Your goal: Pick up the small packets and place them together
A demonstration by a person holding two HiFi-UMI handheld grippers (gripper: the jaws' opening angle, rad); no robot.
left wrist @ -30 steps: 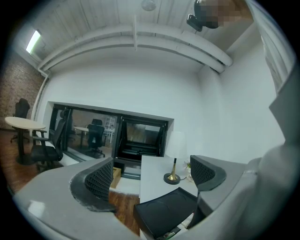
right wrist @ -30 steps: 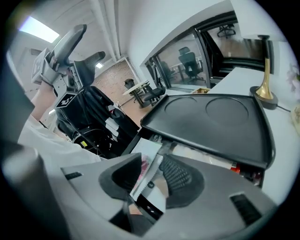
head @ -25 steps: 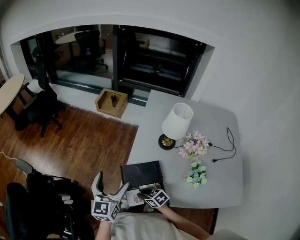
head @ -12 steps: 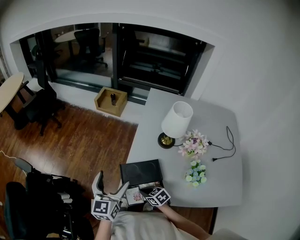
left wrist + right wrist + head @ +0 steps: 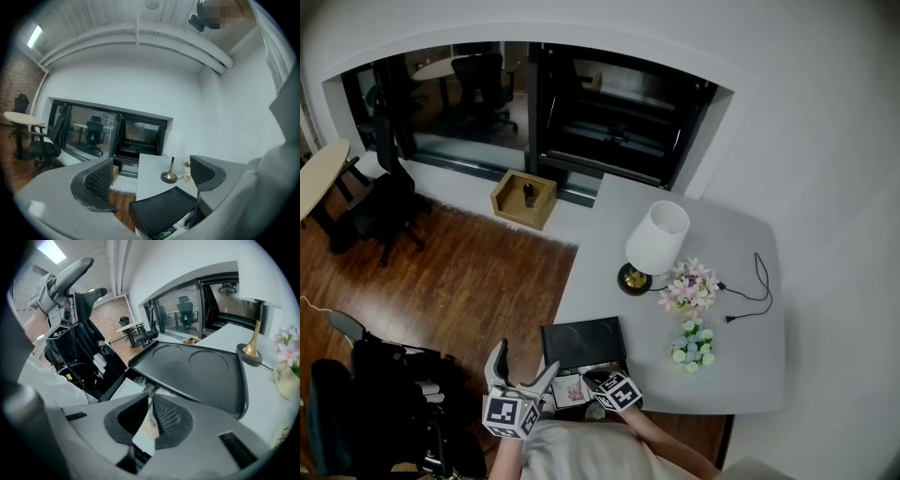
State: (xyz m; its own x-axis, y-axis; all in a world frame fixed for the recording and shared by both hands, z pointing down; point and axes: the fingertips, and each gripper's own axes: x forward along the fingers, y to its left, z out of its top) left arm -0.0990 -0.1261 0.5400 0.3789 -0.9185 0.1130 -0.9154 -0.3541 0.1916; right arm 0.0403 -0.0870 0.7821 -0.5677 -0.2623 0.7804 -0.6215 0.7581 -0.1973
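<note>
Small packets [image 5: 573,390] lie at the table's near edge, in front of a black tray [image 5: 583,343]. My right gripper [image 5: 598,384] is down among them. In the right gripper view its jaws [image 5: 149,401] stand nearly together with a thin pale packet [image 5: 142,428] pinched between the pads, just below the tray [image 5: 197,371] rim. More pale packets [image 5: 118,389] lie to the left under that rim. My left gripper [image 5: 523,364] hangs open and empty left of the table, over the floor. From the left gripper view [image 5: 152,176] it looks past the tray [image 5: 161,211] toward the lamp.
On the grey table [image 5: 741,375] stand a white-shaded lamp [image 5: 656,244], pink flowers [image 5: 689,289], blue-green flowers [image 5: 692,347] and a black cable [image 5: 748,286]. A wooden box [image 5: 523,200] sits on the floor by the window. Black equipment [image 5: 384,394] stands at lower left.
My right gripper has edged slightly to the right at the table's near edge, over the packets. The left gripper has stayed where it was, open.
</note>
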